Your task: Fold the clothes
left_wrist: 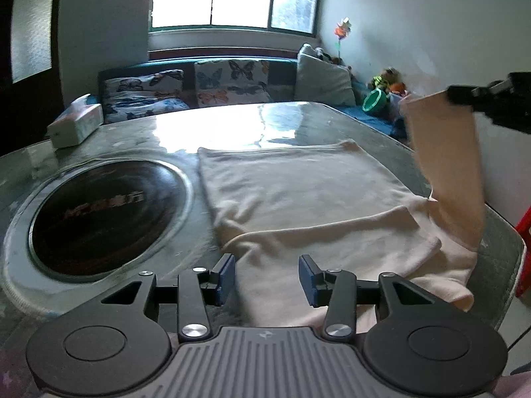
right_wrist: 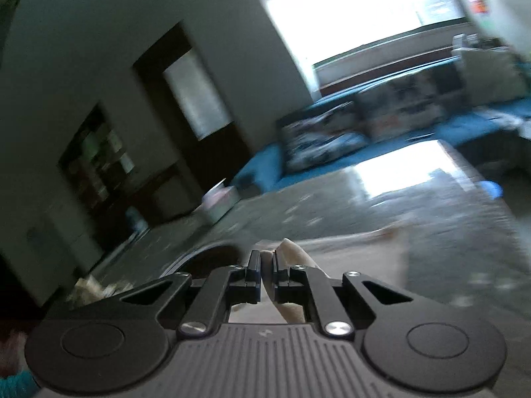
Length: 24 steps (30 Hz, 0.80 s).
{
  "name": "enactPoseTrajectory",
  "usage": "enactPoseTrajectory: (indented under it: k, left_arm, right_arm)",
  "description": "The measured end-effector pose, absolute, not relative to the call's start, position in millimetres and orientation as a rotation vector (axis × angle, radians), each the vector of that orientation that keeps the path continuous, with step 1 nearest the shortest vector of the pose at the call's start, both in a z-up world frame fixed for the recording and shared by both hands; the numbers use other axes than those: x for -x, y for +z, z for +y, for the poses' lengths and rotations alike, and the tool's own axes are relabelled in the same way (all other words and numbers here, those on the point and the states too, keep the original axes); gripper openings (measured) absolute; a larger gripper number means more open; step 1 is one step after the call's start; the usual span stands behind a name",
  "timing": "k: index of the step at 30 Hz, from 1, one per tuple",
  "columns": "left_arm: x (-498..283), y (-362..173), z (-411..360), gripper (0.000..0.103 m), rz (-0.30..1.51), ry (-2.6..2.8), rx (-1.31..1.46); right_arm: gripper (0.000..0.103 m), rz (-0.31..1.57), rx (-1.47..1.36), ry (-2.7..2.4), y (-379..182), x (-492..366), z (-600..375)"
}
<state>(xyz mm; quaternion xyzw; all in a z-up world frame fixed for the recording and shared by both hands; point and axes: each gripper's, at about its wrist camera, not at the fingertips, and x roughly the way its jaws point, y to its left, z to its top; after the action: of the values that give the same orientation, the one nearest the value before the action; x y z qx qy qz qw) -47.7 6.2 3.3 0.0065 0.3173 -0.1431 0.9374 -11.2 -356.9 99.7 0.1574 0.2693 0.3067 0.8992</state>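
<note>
A cream garment (left_wrist: 298, 192) lies spread on the grey table (left_wrist: 166, 126), its near edge folded over. My left gripper (left_wrist: 267, 277) hovers open just above the garment's near edge, nothing between its blue pads. One sleeve (left_wrist: 444, 165) of the garment is lifted off the table at the right, held up by my right gripper (left_wrist: 464, 96), which shows there as a dark shape. In the blurred right wrist view my right gripper (right_wrist: 266, 265) is shut on that cream cloth (right_wrist: 292, 255), which sticks out between the jaws.
A round dark cooktop (left_wrist: 103, 212) is set into the table at the left. A tissue box (left_wrist: 74, 126) sits at the far left corner. Behind the table is a blue couch with butterfly cushions (left_wrist: 229, 79) and toys (left_wrist: 385, 89). A red stool (left_wrist: 526, 232) stands at the right.
</note>
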Motion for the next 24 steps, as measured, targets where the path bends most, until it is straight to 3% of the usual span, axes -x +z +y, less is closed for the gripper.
enactPoseTrajectory:
  k: [9,12,15,20,24]
  left_arm:
    - [64,5,41,0.048,0.617,-0.241,0.043]
    - [63,6,43,0.048,0.614,-0.241,0.045]
    - [61,9,41,0.048,0.608,-0.251,0.044]
    - [54,14,25,0.045,0.594,-0.324,0.040]
    - [46,12,-2,0.035,0.606,-0.423,0.025]
  right_arm:
    - [0.006,0.761,-0.210,0.802,47,3,-240]
    - [0.013,0.816,-0.182,0.826,31,12,-226]
    - [0.018,0.818,-0.149,0.828,33,22,-229]
    - [0.019,0.772,-0.062,0.732,42,34,-268]
    - [0.019,0.741,0.033,0.575,36,36,-308]
